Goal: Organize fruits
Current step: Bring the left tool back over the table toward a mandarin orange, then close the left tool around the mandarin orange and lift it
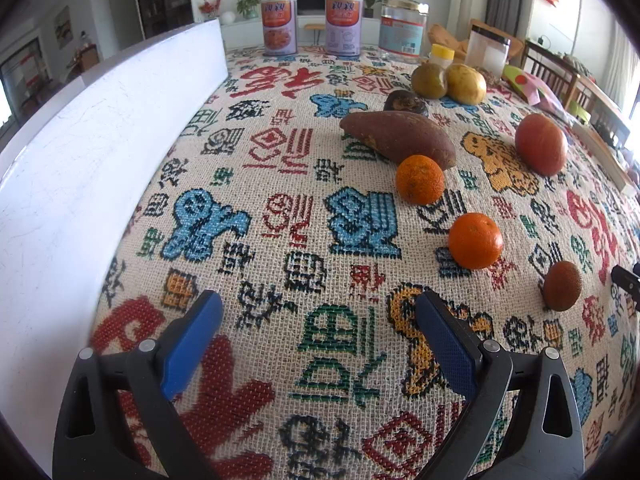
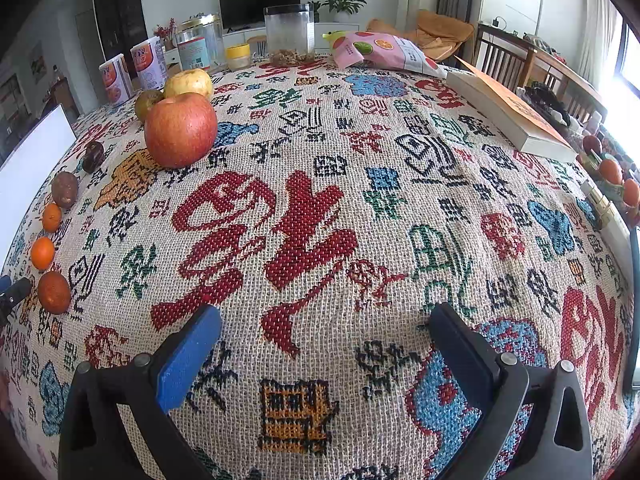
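Your left gripper [image 1: 318,320] and right gripper [image 2: 326,332] both hover over the cloth [image 2: 320,208], spread wide and empty. The fruit lies between them: three oranges [image 1: 475,241] in a row, just behind them a sweet potato [image 1: 398,139], then the apple [image 2: 181,130] beside two pears [image 2: 189,83].

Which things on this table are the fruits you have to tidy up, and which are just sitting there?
For the job:
red apple
three small oranges
yellow apple
green fruit
open left gripper
open right gripper

Just lying about:
sweet potato
two cans
glass jar
snack bag
book
white board
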`<state>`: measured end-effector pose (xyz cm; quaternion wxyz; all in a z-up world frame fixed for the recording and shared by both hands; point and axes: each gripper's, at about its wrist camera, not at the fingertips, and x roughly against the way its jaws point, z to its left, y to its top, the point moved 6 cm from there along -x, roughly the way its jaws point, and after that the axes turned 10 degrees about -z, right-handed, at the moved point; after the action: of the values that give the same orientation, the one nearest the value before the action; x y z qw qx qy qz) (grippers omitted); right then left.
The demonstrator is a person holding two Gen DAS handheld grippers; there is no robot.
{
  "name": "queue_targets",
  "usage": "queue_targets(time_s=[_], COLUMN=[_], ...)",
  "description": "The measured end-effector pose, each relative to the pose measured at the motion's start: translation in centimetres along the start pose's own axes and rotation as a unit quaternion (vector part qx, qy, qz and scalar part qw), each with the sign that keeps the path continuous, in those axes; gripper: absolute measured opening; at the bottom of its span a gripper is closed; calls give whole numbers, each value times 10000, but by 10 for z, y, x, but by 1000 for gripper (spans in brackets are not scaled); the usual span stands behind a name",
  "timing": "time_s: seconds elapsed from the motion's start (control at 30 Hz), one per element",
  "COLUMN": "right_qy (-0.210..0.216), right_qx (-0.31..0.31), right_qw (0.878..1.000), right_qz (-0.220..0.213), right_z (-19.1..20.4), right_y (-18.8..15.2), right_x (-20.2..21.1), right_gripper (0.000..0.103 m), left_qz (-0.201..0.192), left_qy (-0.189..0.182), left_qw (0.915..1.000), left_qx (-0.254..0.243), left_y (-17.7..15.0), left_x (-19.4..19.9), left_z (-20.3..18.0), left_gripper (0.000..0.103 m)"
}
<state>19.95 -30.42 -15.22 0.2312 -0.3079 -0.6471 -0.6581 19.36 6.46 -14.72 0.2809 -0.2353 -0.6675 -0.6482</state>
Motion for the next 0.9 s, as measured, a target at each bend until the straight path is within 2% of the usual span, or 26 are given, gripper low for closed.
queue_targets(time_s=[0.23, 0.33, 0.43, 0.5, 0.6, 0.67, 0.8, 0.83, 0.87, 0.9], right_qy=[1, 2, 1, 1, 2, 3, 2, 3, 3, 3], right_qx=[-1, -3, -3, -3, -4, -5, -6, -6, -6, -7], right_qw=[10000, 10000, 10000, 10000, 10000, 10000, 10000, 10000, 10000, 10000], right_qz=[1, 0, 0, 0, 0, 0, 1, 1, 0, 1], right_z=[0, 0, 0, 0, 0, 0, 0, 0, 1, 1], right_y=[0, 0, 0, 0, 0, 0, 0, 0, 0, 0], right_x=[0, 0, 0, 0, 0, 0, 0, 0, 0, 0], right_gripper=[103, 103, 103, 103, 103, 103, 103, 103, 103, 103], left_qz=[-10, 14, -159, -344, -323, -203, 78, 55, -38, -86], left_qy=[-82, -400, -1017, -1099, -1125, -1129, -1104, -1083, -1029, -1081], left_qw=[10000, 9991, 9947, 9933, 9929, 9930, 9933, 9935, 9940, 9935], left_qx=[-1, -106, -2, -119, -230, -294, -334, -341, -373, -333], left_y=[0, -3, 8, 21, 34, 36, 27, 25, 25, 25], left_x=[1, 7, 21, 27, 19, 7, -12, -12, -11, -8], left_z=[-1, -11, -34, -49, -67, -76, -85, -85, -84, -83], left_gripper=[98, 97, 96, 96, 95, 73, 56, 37, 32, 32])
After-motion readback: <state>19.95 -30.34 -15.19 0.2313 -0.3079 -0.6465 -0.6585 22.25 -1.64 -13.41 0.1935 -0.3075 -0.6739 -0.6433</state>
